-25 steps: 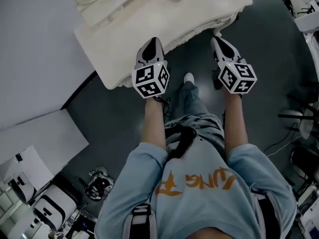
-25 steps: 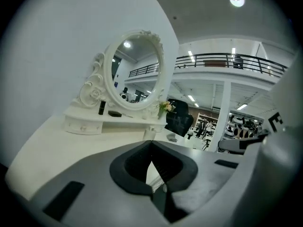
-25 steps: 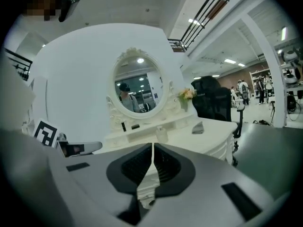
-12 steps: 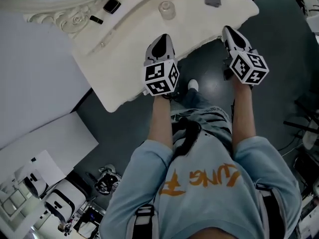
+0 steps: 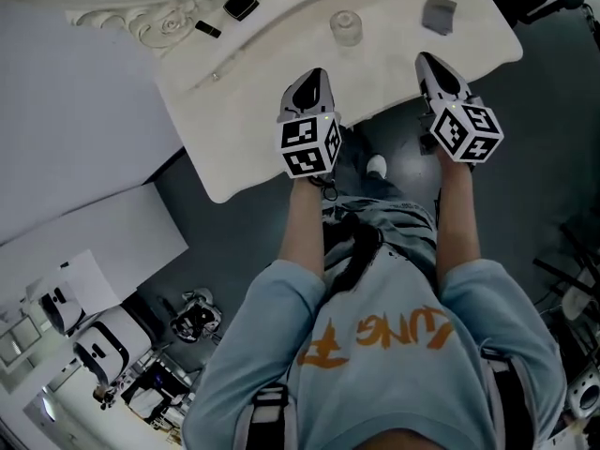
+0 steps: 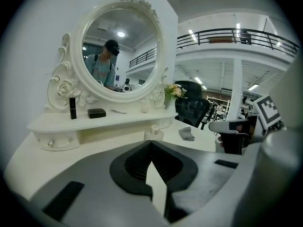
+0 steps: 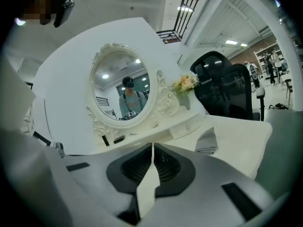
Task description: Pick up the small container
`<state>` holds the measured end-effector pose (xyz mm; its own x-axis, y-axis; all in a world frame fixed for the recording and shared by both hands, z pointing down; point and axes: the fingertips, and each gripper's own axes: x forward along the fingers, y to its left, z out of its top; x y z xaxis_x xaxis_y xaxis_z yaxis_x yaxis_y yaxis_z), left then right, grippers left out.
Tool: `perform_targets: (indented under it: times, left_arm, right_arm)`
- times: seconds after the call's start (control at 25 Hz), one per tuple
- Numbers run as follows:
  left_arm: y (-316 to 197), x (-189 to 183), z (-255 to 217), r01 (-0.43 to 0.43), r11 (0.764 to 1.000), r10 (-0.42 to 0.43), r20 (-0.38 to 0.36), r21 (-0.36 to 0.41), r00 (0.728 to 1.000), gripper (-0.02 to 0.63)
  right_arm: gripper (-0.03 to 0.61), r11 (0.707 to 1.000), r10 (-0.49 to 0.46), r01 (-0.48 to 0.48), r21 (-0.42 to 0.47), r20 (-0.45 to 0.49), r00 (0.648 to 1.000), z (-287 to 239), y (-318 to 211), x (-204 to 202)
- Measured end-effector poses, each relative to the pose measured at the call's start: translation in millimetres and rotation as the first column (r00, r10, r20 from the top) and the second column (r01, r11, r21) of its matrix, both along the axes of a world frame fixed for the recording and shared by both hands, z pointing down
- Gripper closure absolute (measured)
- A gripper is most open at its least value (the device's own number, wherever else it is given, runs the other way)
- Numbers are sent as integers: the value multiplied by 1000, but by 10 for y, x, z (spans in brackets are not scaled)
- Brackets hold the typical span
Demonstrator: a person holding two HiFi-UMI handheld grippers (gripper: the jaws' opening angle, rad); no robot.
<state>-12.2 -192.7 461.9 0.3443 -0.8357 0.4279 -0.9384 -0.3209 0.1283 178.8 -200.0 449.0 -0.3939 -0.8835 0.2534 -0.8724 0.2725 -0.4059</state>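
Note:
The small container [image 5: 344, 26], a clear squat jar with a lid, stands on the white vanity table [image 5: 253, 111]. In the left gripper view the container [image 6: 154, 132] sits straight ahead, just beyond the jaw tips. My left gripper [image 5: 312, 77] hovers over the table's front part, a short way short of the jar, shut and holding nothing. My right gripper [image 5: 425, 61] is at the table's front edge, to the right of the jar, also shut and holding nothing. Seen from their own cameras, the left gripper [image 6: 151, 141] and right gripper [image 7: 152, 146] both show jaws that meet at the tips.
A folded grey cloth [image 5: 439, 14] lies right of the jar. On the raised shelf under the oval mirror [image 6: 120, 51] are a black compact [image 5: 241, 5] and a dark lipstick [image 5: 208, 29]. A black office chair [image 7: 227, 91] stands beyond the table's right end.
Both grippers have come forward from off the table's front edge: the left now hangs over the tabletop, nearer the jar. Both stayed shut.

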Motion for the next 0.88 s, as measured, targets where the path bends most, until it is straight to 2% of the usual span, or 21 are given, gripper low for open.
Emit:
perform_targets:
  times: [0.28, 0.44, 0.64, 0.88]
  left_arm:
    - [-192, 58, 55, -17, 1000, 17, 22, -26, 1000, 592]
    - [-256, 17, 111, -26, 999, 27, 48, -36, 998, 592]
    - [-311, 5, 203, -25, 998, 28, 49, -55, 998, 592]
    - [-306, -42, 370, -29, 995, 33, 45, -92, 998, 592]
  right_arm:
    - [546, 997, 75, -75, 5, 15, 997, -16, -286, 307]
    - [546, 1000, 10, -10, 24, -25, 1000, -17, -374, 62]
    - [545, 995, -80, 85, 50, -97, 992, 10, -436, -225]
    - [545, 988, -143, 150, 40, -140, 980, 151, -496, -484]
